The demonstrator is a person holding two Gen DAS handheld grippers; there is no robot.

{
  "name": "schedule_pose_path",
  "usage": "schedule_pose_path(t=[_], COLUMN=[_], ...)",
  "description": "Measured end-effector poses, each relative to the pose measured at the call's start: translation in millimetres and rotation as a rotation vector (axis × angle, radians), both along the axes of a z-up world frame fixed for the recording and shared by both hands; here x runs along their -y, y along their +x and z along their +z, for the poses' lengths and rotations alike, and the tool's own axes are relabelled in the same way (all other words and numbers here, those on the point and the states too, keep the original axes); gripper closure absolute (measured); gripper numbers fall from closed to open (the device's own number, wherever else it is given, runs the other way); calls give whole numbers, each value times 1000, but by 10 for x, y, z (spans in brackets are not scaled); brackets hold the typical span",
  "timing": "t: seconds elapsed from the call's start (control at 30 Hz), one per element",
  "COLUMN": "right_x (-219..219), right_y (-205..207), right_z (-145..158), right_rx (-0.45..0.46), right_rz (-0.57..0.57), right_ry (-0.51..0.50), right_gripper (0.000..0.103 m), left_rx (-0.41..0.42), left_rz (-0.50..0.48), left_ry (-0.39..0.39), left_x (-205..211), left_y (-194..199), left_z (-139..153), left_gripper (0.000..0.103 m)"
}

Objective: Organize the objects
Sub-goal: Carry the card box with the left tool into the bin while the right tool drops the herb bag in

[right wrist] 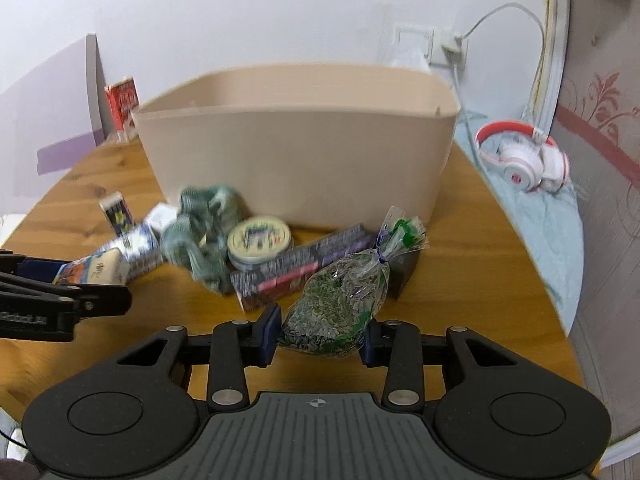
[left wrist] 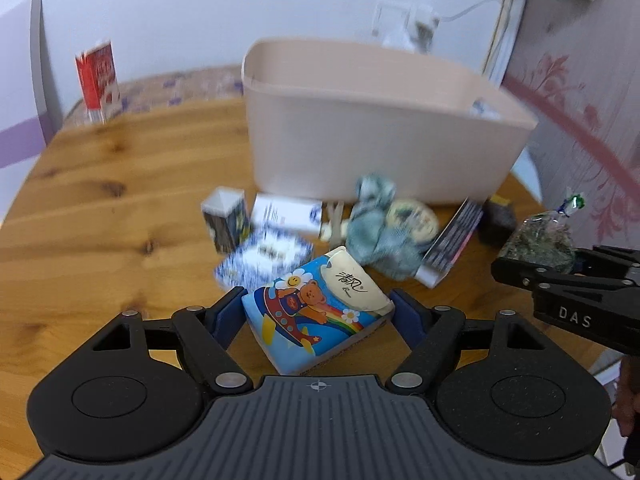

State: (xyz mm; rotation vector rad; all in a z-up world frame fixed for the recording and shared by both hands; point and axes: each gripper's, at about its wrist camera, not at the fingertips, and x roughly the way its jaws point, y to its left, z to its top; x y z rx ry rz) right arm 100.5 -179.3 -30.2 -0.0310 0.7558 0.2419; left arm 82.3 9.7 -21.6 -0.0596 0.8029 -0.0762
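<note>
My left gripper point(left wrist: 318, 312) is shut on a blue cartoon-bear tissue pack point(left wrist: 316, 308), held above the wooden table point(left wrist: 100, 220). My right gripper point(right wrist: 320, 334) is shut on a clear bag of green dried herbs point(right wrist: 340, 300); the bag also shows in the left wrist view point(left wrist: 538, 244). A beige plastic bin point(right wrist: 296, 160) stands behind a pile on the table: a crumpled teal cloth point(right wrist: 200, 232), a round tin point(right wrist: 260, 240), a dark purple box point(right wrist: 300, 268), a blue patterned pack point(left wrist: 264, 256) and small cartons point(left wrist: 224, 216). The left gripper with its pack shows at the left of the right wrist view point(right wrist: 80, 280).
A red carton point(left wrist: 98, 80) stands at the table's far left by the wall. White and red headphones point(right wrist: 528, 160) lie on a light blue cloth right of the bin. A wall socket with a cable point(right wrist: 444, 48) is behind the bin. A patterned wall is to the right.
</note>
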Motion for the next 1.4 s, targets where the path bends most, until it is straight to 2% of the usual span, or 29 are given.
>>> schedule_pose_path(t=[0.27, 0.4, 0.6, 0.73, 0.83, 0.93, 1.1, 1.13, 1.23, 1.3, 1.4], right_x=[41, 43, 64, 53, 50, 68, 40, 33, 22, 25, 50], right_y=[99, 287, 678, 1010, 1270, 1490, 1668, 1696, 1732, 1681, 1562], right_z=[448, 672, 944, 995, 920, 790, 625, 597, 543, 562, 654], right_rx=[141, 203, 261, 252, 210, 146, 82, 68, 43, 58, 92], right_rz=[-2, 11, 26, 39, 55, 69, 79, 81, 77, 74, 67], right_ry=[21, 16, 26, 25, 18, 24, -25, -35, -55, -57, -52], right_gripper=[67, 67, 67, 67, 66, 66, 65, 57, 49, 47, 31], left_rx=[137, 205, 256, 211, 165, 83, 22, 20, 13, 22, 53], left_rz=[-2, -5, -43, -62, -76, -78, -77, -79, -80, -87, -73], left_ry=[27, 40, 76, 93, 108, 96, 106, 106, 104, 105, 125], left_x=[4, 47, 196, 304, 394, 435, 448, 453, 441, 433, 418], left_y=[236, 503, 976, 1389, 1652, 1902, 2068, 2075, 2041, 2023, 1940], left_z=[469, 669, 819, 739, 620, 446, 222, 210, 232, 262, 357], left_gripper=[25, 25, 25, 25, 25, 25, 25, 24, 23, 23, 18])
